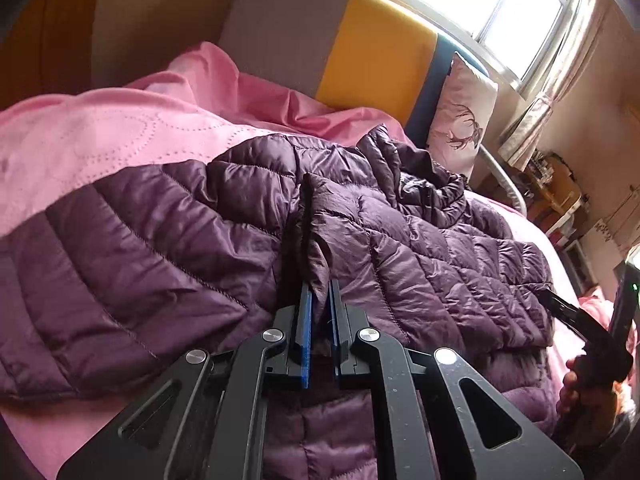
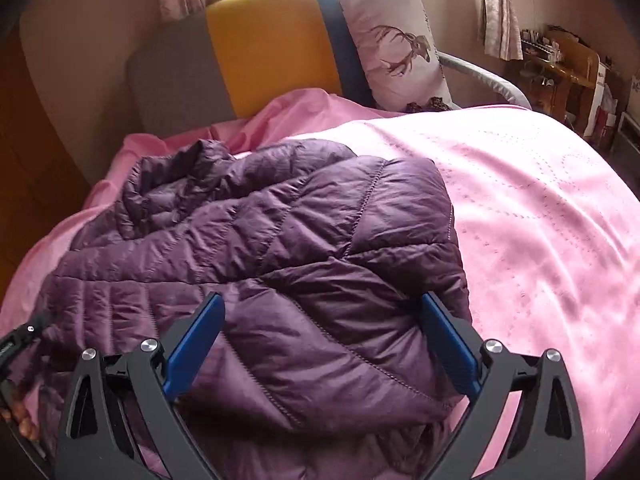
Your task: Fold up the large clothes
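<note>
Fingers of the left gripper (image 1: 320, 308) were pinched almost together on a raised ridge of the purple jacket (image 1: 240, 232), the thin fold of cloth standing up between the blue pads, while those of the right gripper (image 2: 322, 344) stood wide apart and held nothing, one blue finger (image 2: 196, 344) on each side of a puffed corner of the same jacket (image 2: 288, 240) without visibly pressing it. To do the fold well, the free gripper would probably need to settle lower and close on the edge between its fingers before the pinched part was carried over, so that both sides travelled together and the slippery quilting did not slide or bunch. Just beyond the fingers the jacket lay spread and partly doubled over on the pink bedspread (image 2: 540, 208), its crumpled collar end toward the headboard (image 2: 264, 40). Farther back a deer-print pillow (image 2: 396, 40) leaned against the headboard, with the window (image 1: 492, 4) behind. A hand (image 1: 576, 384) on the other gripper's handle showed at the left view's right edge.
</note>
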{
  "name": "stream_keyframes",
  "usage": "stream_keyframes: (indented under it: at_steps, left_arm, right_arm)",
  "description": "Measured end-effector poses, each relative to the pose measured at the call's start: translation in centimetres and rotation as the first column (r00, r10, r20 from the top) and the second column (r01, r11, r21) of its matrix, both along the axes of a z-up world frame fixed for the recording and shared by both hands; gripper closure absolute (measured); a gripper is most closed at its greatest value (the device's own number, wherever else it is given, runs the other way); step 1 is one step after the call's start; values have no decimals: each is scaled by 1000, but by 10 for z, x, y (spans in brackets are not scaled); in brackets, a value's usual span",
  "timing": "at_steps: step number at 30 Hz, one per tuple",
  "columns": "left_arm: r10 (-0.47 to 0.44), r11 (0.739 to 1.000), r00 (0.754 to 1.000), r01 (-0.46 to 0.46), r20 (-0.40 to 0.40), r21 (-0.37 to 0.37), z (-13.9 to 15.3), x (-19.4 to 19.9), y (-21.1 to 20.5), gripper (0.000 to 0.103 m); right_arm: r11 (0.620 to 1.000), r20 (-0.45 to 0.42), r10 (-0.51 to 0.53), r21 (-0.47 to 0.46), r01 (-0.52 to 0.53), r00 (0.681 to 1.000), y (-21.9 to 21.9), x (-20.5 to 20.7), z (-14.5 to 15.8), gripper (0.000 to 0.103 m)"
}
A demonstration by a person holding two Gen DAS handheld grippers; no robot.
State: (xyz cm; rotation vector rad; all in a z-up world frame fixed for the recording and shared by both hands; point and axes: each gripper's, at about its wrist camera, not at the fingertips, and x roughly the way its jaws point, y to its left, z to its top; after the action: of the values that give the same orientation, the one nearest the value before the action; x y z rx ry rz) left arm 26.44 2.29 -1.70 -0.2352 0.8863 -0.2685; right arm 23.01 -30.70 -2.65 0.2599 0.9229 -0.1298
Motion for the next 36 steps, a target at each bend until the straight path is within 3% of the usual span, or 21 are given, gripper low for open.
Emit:
stream_keyframes:
  at_steps: [6,10,11,15,19,23,26,30,36]
  left_arm:
    - [-39,991,999,42,-30,129,-32,9,-20,96]
    - [-19,993,999,24,-48,115,-39,15,-19,94]
    - [-16,993,999,22,-49,112,-38,15,-18,94]
    - [62,995,998,-61,-13,74,-8,0,-8,73]
    - [40,998,995,-44,87,40,22,-8,-13,72]
    - [-30,999,996,29,85,16,31,13,-35,72]
    - [-47,999,998,47,37,18,18,39,-51,72]
    - [-40,999,996,42,-84,21,-27,73,-55,72]
    - [-45,998,998,43,-33,-45,-51,67,-47,72]
  right_arm:
    - [998,-52,-21,-56,18,998,0,13,-30,4]
    - [999,-53,-15,-52,13,999,1,15,-33,2]
    - [999,-51,-15,-52,13,999,1,16,-34,2]
    - [998,-47,-16,-54,14,999,1,15,-32,2]
    - [998,-48,-16,-62,13,999,3,15,-31,2]
    - [998,-48,-16,-64,13,999,3,15,-30,2]
    - [998,-47,-17,-61,14,999,4,15,-30,2]
    - [998,-45,-13,-63,10,999,4,15,-30,2]
    - [997,-49,-11,-75,8,999,5,15,-31,2]
